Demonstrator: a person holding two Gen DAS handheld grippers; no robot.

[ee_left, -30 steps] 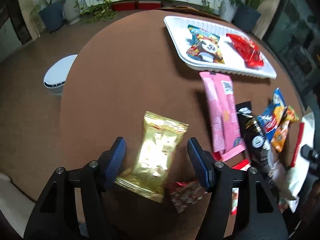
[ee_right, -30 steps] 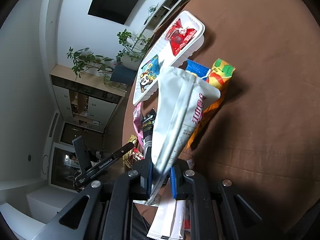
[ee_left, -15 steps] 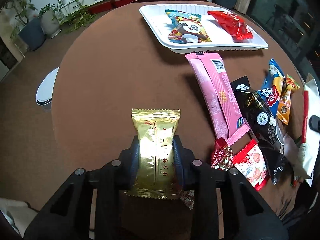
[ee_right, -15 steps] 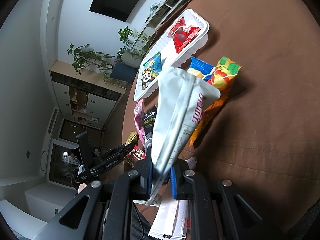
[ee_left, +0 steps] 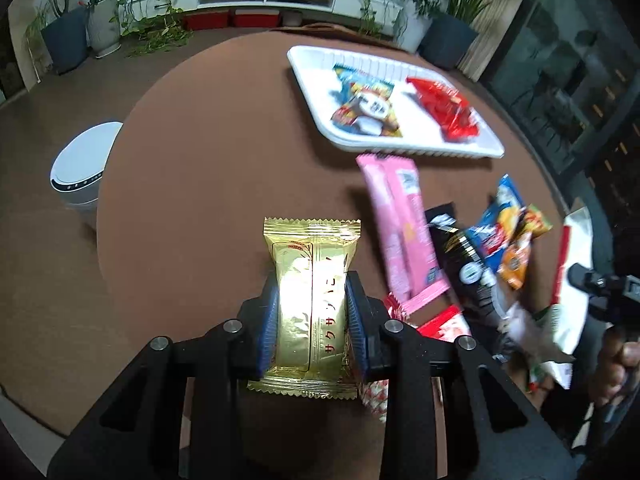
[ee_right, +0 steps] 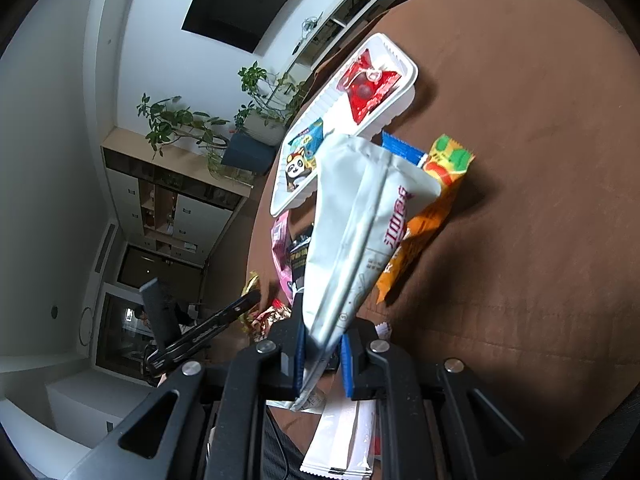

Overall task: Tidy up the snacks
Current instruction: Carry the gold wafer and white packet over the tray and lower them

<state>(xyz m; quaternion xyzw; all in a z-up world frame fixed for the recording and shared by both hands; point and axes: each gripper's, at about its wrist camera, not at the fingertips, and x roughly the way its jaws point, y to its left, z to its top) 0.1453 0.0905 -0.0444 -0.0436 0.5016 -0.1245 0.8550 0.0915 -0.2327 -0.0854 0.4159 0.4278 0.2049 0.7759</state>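
Observation:
My left gripper [ee_left: 312, 312] is shut on a gold foil snack pack [ee_left: 310, 280] and holds it above the round brown table [ee_left: 208, 152]. My right gripper [ee_right: 322, 356] is shut on a white pouch with red writing [ee_right: 356, 224], held upright above the table. A white tray [ee_left: 308, 64] at the far side holds a panda snack bag [ee_left: 366, 106] and a red packet [ee_left: 444, 108]; the tray also shows in the right wrist view [ee_right: 394, 118]. Loose snacks lie between: a pink bar pack [ee_left: 402, 224], a black pack [ee_left: 466, 268], blue [ee_left: 498, 220] and orange bags [ee_left: 520, 248].
A white round bin [ee_left: 82, 170] stands on the floor left of the table. Small red-and-white packets [ee_left: 440, 324] lie near the left gripper. Another white packet [ee_right: 340, 440] lies under the right gripper. Plants and a low white shelf line the far wall.
My left gripper closed on the gold pack, which lay loose between open jaws a second ago, and lifted it. The right gripper keeps hold of the white pouch, nearly still.

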